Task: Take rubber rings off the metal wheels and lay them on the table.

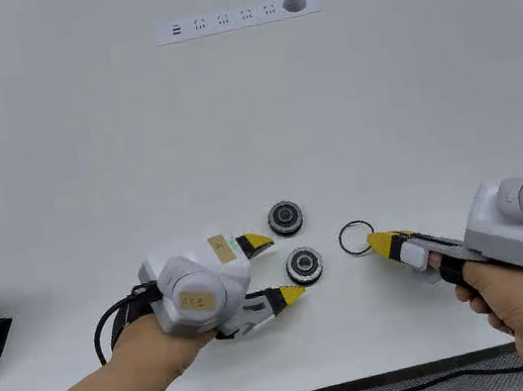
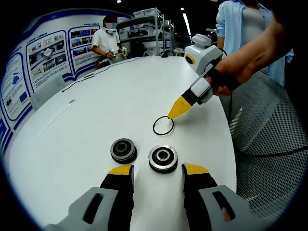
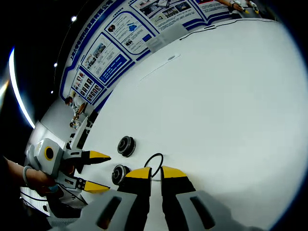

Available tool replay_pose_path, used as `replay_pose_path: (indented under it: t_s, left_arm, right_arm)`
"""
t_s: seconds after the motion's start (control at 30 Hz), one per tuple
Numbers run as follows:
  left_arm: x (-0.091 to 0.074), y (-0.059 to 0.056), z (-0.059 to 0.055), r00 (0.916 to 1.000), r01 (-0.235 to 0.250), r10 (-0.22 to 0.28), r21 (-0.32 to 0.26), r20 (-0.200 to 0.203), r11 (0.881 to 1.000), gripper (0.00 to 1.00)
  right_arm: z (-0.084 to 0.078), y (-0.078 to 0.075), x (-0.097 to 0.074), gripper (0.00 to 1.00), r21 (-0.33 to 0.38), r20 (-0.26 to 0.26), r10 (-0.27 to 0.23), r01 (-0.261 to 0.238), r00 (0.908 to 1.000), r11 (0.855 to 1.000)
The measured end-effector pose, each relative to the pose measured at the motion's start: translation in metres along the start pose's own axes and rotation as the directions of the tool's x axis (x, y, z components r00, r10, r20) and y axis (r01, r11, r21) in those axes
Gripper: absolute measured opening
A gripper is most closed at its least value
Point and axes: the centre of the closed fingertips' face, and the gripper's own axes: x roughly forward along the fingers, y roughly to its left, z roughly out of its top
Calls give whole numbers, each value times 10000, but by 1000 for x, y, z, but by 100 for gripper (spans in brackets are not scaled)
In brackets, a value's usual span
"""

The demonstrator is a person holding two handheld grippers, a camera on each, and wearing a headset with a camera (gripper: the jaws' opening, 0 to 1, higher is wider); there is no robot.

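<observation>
Left gripper view is showing a distant person (image 2: 109, 42); left gripper (image 1: 276, 268) gaping, right gripper (image 1: 380, 241) pinching a thin black rubber ring (image 1: 342, 241) lying flat.

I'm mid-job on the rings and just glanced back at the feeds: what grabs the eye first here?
Two dark metal wheels stand out on the white table: the far wheel and the near wheel, which sits just ahead of the open left gripper. To their right a thin black rubber ring lies flat, with the right gripper closed at its rim. Whether it pinches the ring is unclear.
</observation>
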Motion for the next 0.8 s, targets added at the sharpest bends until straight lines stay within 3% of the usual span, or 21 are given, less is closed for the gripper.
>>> replay_pose_path:
  t_s: [0.13, 0.3, 0.37, 0.5, 0.8]
  left_arm:
    - [0, 0, -1, 10000, 11, -11, 10, -21, 10000, 41]
    - [0, -1, -1, 10000, 18, -18, 17, -13, 10000, 40]
    - [0, -1, 0, 10000, 26, -26, 11, -1, 10000, 40]
    - [0, -1, 1, 10000, 34, -34, 34, 20, 10000, 39]
    - [0, 1, 3, 10000, -9, 8, 64, 87, 10000, 38]
  right_arm:
    - [0, -2, 1, 10, -639, -123, -158, 150, 9998, 9978]
    - [-1, 1, 0, 13, -1853, -347, -403, 332, 9986, 9821]
    - [0, -1, 0, 16, -2489, -362, -578, 470, 9977, 9674]
    - [-1, 4, 0, 17, -2591, -426, -483, 356, 9979, 9652]
    - [-2, 20, 1, 17, -2193, -389, 56, -140, 9992, 9756]
